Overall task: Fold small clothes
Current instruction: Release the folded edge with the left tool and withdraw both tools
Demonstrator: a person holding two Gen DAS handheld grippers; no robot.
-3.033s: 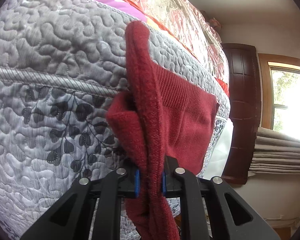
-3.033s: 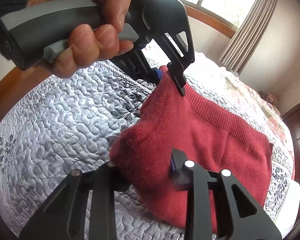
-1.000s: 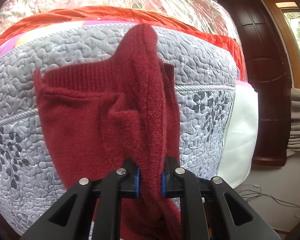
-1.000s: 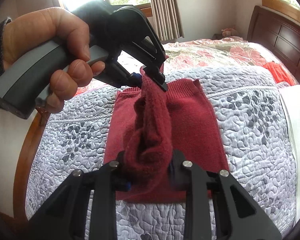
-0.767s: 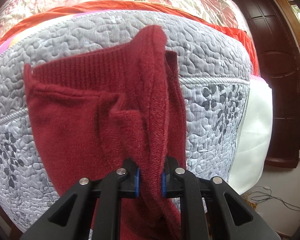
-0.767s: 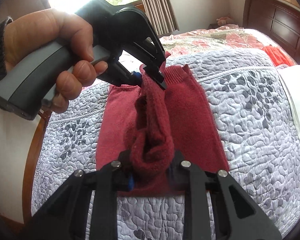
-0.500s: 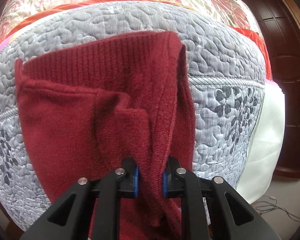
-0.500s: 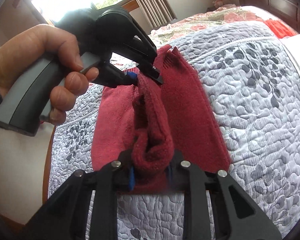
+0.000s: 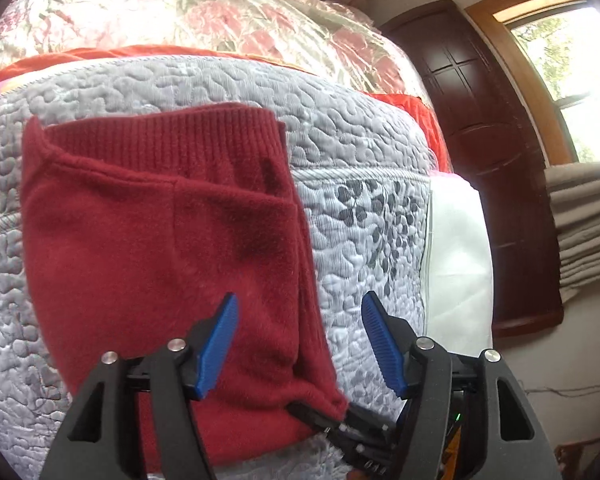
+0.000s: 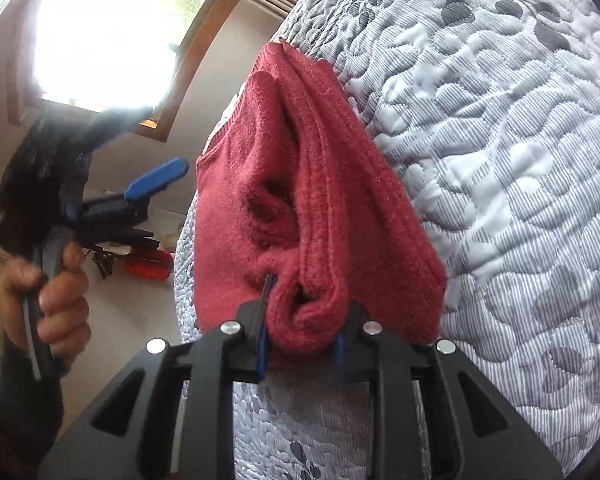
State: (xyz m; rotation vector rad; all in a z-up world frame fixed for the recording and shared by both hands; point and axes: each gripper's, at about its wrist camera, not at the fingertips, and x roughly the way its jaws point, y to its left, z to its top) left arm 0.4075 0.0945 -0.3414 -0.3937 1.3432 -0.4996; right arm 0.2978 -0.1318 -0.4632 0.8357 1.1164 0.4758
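Observation:
A dark red knitted garment (image 9: pixel 160 240) lies folded on the grey quilted bedspread (image 9: pixel 360 152), ribbed hem at the far end. My left gripper (image 9: pixel 300 304) hovers open just above its near right part, blue pads wide apart and holding nothing. At the garment's near right corner, the tip of my right gripper (image 9: pixel 324 416) pinches the cloth. In the right wrist view my right gripper (image 10: pixel 302 320) is shut on a bunched fold of the red garment (image 10: pixel 300 180). The left gripper (image 10: pixel 148 208), held by a hand (image 10: pixel 52 300), is open and off to the left, clear of the cloth.
A floral cover in plastic (image 9: pixel 220 20) and an orange cloth (image 9: pixel 416 112) lie beyond the quilt. A white sheet (image 9: pixel 456 248) edges the bed on the right, with a dark wooden door (image 9: pixel 492 140) and curtains (image 9: pixel 588 220) past it. A bright window (image 10: pixel 100 20) is behind the hand.
My left gripper has opened and let go of the garment's edge, which now lies flat on the fold. It has drawn back from the cloth. The right gripper keeps its hold.

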